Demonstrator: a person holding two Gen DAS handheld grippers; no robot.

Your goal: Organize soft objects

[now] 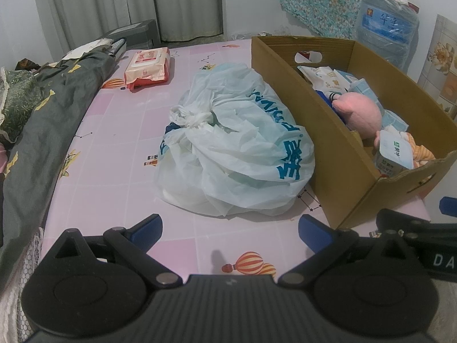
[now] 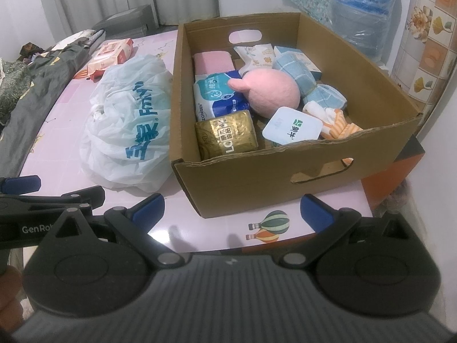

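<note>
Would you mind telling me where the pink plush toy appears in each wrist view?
Left wrist: pink plush toy lies right of centre, inside the cardboard box.
Right wrist: pink plush toy lies just above centre, mid-box.
Shared landmark: the white plastic bag touching the box's left wall.

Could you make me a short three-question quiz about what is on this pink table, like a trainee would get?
1. True or false: the knotted white plastic bag with blue lettering lies inside the brown cardboard box.
2. Which lies nearest the box's front wall: A) round pink plush toy, B) gold foil packet, C) folded pink cloth?
3. Fill in: the fingers of the left gripper and right gripper are spread and hold ____.

Key: 1 false, it lies beside the box; 2 B; 3 nothing.
</note>
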